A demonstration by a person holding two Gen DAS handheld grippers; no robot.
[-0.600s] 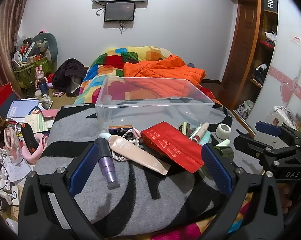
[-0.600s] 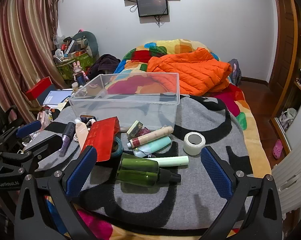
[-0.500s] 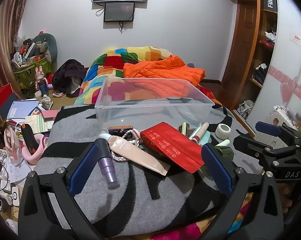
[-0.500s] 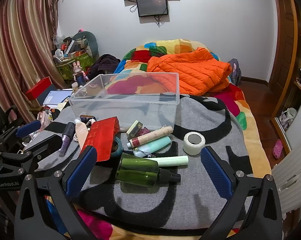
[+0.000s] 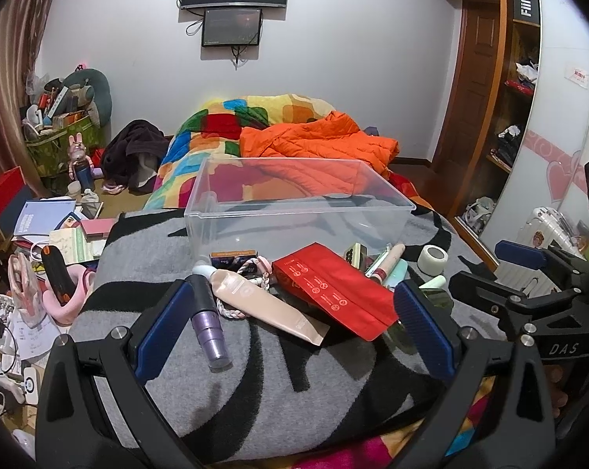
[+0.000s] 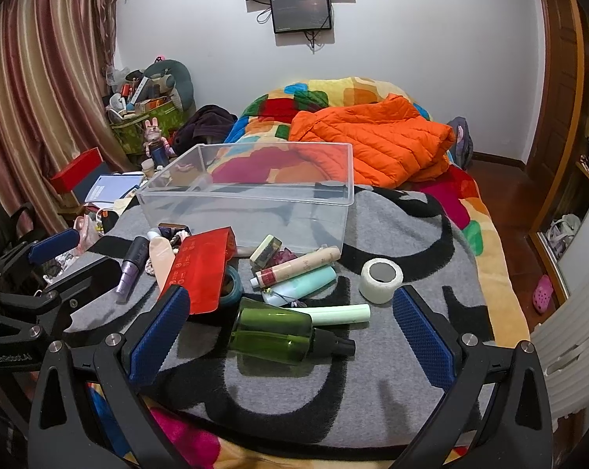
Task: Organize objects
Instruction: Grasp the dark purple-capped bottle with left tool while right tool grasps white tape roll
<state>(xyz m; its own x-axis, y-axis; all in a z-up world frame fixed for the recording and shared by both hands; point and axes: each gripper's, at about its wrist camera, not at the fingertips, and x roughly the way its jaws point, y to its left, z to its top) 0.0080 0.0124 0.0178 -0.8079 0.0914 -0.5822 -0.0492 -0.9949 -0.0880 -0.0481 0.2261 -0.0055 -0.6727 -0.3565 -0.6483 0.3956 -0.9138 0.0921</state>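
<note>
While both sets of jaws gape empty, lies crosswise just ahead of right gripper (image 6: 290,332): green bottle (image 6: 273,336), cap pointing right, on blanket (image 6: 392,383) short of clear bin (image 6: 251,195); farther from left gripper (image 5: 290,328).

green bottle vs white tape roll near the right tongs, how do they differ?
The green bottle is translucent with a black cap; the white tape roll is opaque. The bottle lies on its side; the roll rests flat, hole facing up. The bottle is longer, the roll squat. Both rest on the grey blanket, ungripped.
</note>
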